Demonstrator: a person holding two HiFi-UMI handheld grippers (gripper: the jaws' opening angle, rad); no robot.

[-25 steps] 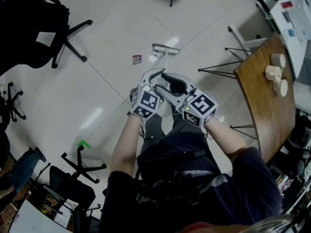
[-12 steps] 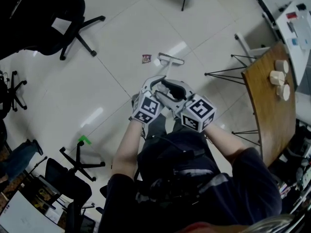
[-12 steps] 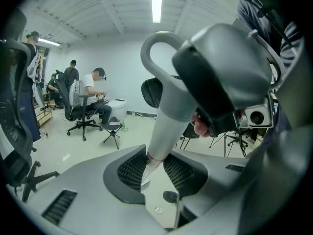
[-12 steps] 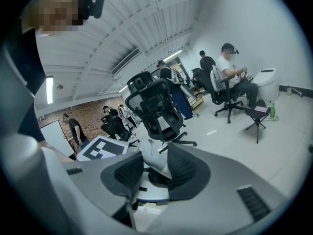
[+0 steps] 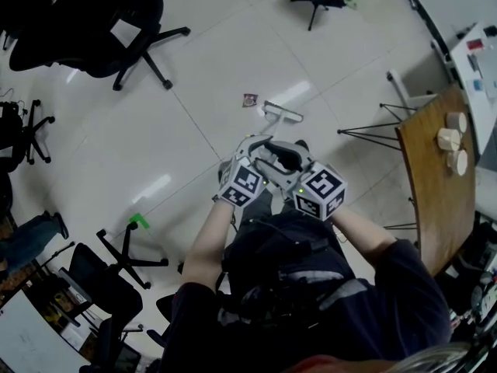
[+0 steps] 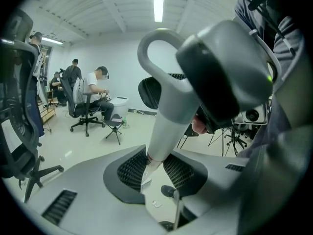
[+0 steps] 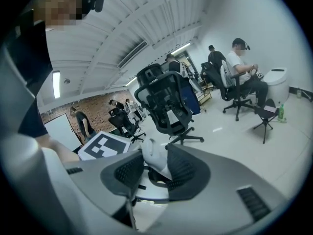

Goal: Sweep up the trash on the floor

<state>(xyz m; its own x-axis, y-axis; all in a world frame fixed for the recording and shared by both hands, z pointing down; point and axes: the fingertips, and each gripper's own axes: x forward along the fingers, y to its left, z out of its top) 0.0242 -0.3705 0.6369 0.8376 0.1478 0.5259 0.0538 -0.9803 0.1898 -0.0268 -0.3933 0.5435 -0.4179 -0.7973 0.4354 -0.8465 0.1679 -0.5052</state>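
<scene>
Broom head (image 5: 281, 113) nearer wrapper (image 5: 249, 99), handle (image 6: 164, 126) in left claw (image 6: 155, 170).

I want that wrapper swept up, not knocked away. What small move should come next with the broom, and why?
Probably shift the broom head slightly left and beyond the wrapper, then draw it back. The wrapper lies on the floor just left of the head, not touching it. The left hand-held gripper and right hand-held gripper both clamp the handle.

Left tool (image 6: 151, 166), right tool (image 7: 154, 168) apparently clamped, adjacent.
</scene>
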